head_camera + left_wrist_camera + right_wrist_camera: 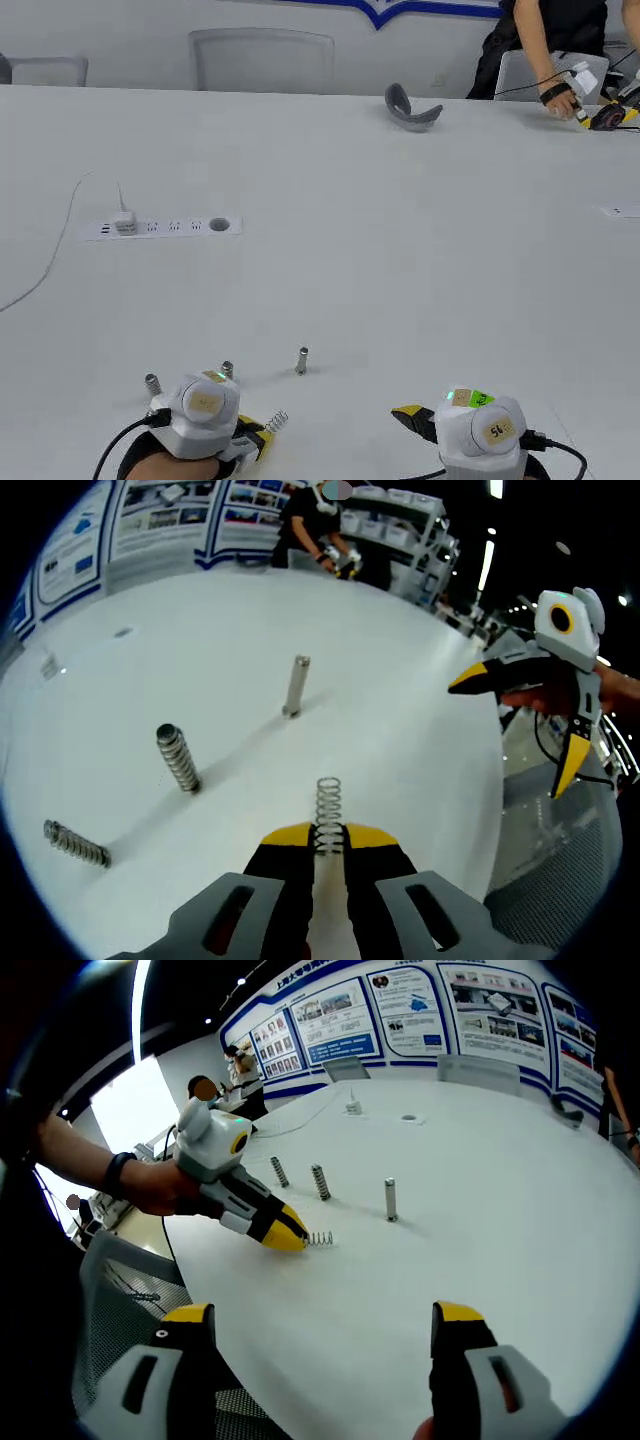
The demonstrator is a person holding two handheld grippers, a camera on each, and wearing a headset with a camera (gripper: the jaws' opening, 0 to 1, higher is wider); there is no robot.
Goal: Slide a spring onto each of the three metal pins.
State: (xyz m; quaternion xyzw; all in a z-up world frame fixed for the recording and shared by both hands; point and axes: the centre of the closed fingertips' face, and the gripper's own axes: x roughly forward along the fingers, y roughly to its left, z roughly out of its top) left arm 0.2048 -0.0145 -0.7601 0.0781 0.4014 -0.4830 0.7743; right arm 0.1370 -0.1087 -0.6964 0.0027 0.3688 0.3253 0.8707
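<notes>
Yellow-tipped and right up front, the left gripper (328,838) has its jaws clamped on the near end of a spring (327,805). The coil sticks straight out past the tips, its long axis in line with the gripper and its free end pointing ahead across the white table (400,730). From the right gripper view that spring runs about level, just above the tabletop. Count the metal pins: three, standing upright in a row just beyond the left gripper. The left pin (75,844) and the middle pin (178,758) each wear a spring down their length, while the bare pin (295,686) at the right end of the row shows plain metal, its axis vertical. That makes three springs too: two on pins, one in the jaws. Over to the side, the right gripper (322,1320) has its jaws spread wide with nothing between them, well apart from the pins.
</notes>
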